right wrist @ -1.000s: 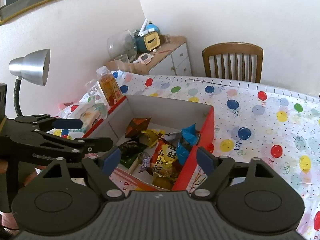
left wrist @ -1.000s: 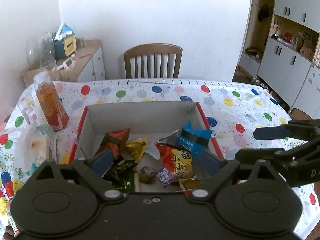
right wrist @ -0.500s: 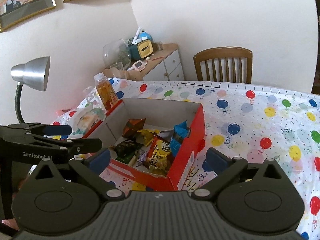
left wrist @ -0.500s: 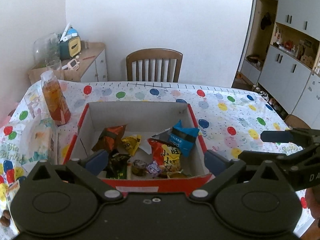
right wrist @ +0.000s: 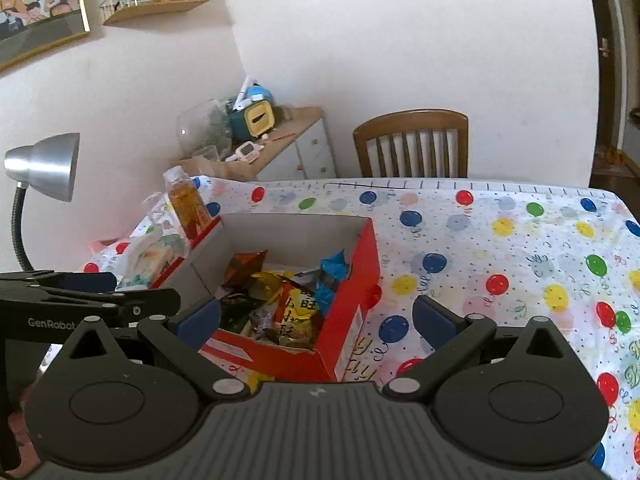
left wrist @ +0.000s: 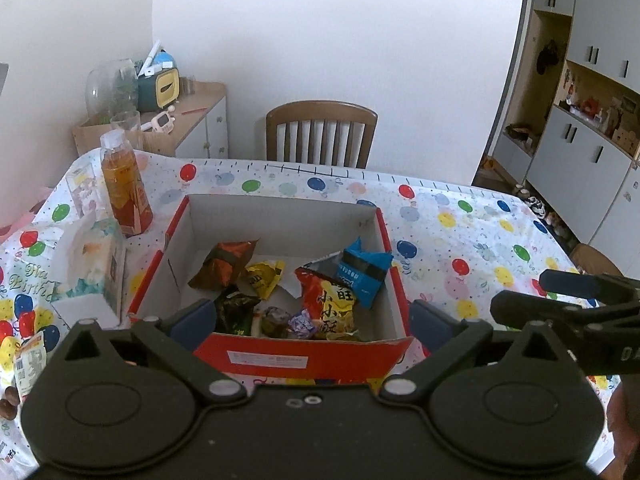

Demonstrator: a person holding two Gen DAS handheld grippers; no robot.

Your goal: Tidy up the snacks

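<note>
I have the left claw (left wrist: 310, 320) spread wide, nothing between its blue pads; its jaws have just been opening, and they frame the near red wall of the snack box (left wrist: 308, 354) without touching it. My right claw (right wrist: 316, 318) is likewise wide apart and holding nothing, jaws just opened, with the box's near right corner seen between the pads.

The box sits toward the left side of the tabletop (left wrist: 460, 216), its open top clear from above. Inside lie the snacks: a brown packet (left wrist: 224, 266), a yellow packet (left wrist: 264, 278), a blue packet (left wrist: 362, 270), a red-and-yellow bag (left wrist: 330, 302) and smaller wrapped pieces against the near wall.

The tightest side is the left: a tissue pack (left wrist: 94, 262) stands just beside the box's left wall, with an orange drink bottle (left wrist: 124, 188) behind it near the far left corner. To the right of the box the balloon-print cloth (right wrist: 520, 264) lies bare all the way to the right edge.

Beyond the far edge stands a wooden chair (left wrist: 320, 136); a low cabinet (left wrist: 192, 116) sits in the room's corner, and a silver lamp (right wrist: 44, 168) rises at the left.
</note>
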